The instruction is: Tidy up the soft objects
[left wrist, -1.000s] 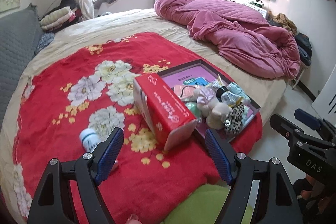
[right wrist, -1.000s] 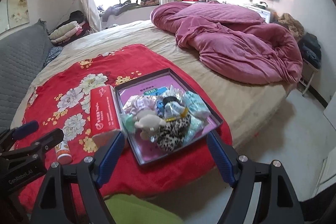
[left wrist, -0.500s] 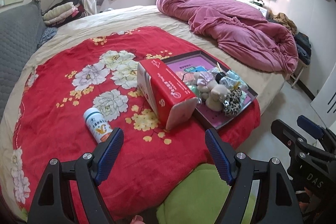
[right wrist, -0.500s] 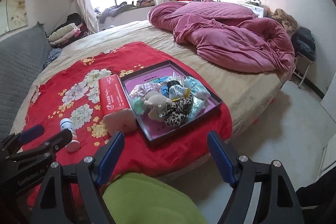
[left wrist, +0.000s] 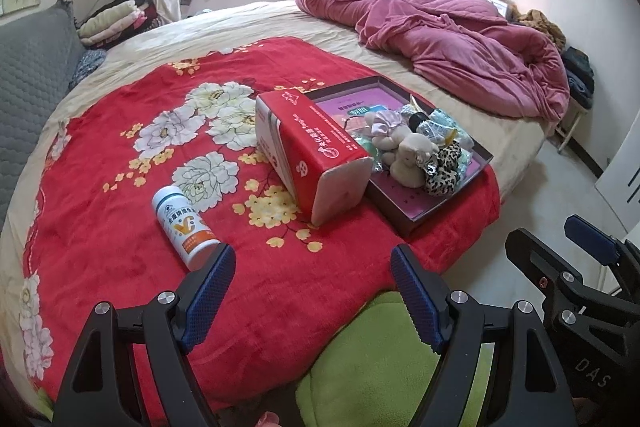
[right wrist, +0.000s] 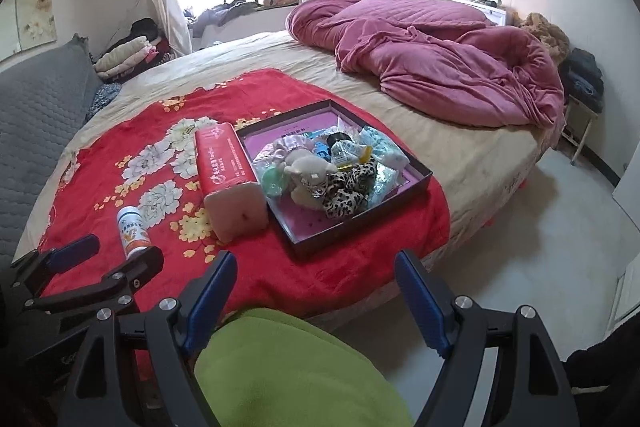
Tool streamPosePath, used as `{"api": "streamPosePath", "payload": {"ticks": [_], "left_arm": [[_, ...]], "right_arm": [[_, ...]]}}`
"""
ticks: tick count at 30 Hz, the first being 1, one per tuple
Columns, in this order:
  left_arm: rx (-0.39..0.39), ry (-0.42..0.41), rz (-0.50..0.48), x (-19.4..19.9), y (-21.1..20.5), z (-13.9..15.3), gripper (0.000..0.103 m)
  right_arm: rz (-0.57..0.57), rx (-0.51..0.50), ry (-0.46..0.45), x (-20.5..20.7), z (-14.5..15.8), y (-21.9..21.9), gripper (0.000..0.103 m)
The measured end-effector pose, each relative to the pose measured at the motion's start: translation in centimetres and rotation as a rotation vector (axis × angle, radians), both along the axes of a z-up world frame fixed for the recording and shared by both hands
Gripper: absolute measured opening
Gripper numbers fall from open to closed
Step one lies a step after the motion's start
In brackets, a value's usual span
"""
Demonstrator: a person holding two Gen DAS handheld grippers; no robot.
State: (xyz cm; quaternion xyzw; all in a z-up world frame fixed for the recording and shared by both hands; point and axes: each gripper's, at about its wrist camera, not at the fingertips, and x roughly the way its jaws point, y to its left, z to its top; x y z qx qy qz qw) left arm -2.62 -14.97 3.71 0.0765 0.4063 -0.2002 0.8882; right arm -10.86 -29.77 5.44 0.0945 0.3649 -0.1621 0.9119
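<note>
Black right gripper [left wrist: 576,255] housing is showing "DAS"; both grippers, left gripper [left wrist: 312,291] included, are hovering open, empty, short of the red tissue pack [left wrist: 312,151].

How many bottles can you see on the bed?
2. A white bottle lies on the red blanket; a smaller dark-capped bottle sits in the tray. The pile may hide more.

The dark shallow cardboard tray [left wrist: 424,215] has its left wall hidden behind the red rectangular tissue pack [left wrist: 316,147]; small packets beneath the plush pile are indistinct.
</note>
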Motion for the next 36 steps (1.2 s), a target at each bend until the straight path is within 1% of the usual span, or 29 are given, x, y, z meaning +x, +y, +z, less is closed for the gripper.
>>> {"api": "streamPosePath", "payload": {"ticks": [18,36], "left_arm": [[0.005,-0.004,0.003,-0.25,0.04,0.06,0.081],[0.015,-0.008,0.007,-0.19,0.14,0.13,0.081]], "right_arm": [[0.002,0.001,0.004,-0.27,0.11,-0.14,0.08],[0.005,-0.014,-0.009,0.05,0.12,0.45,0.081]]}}
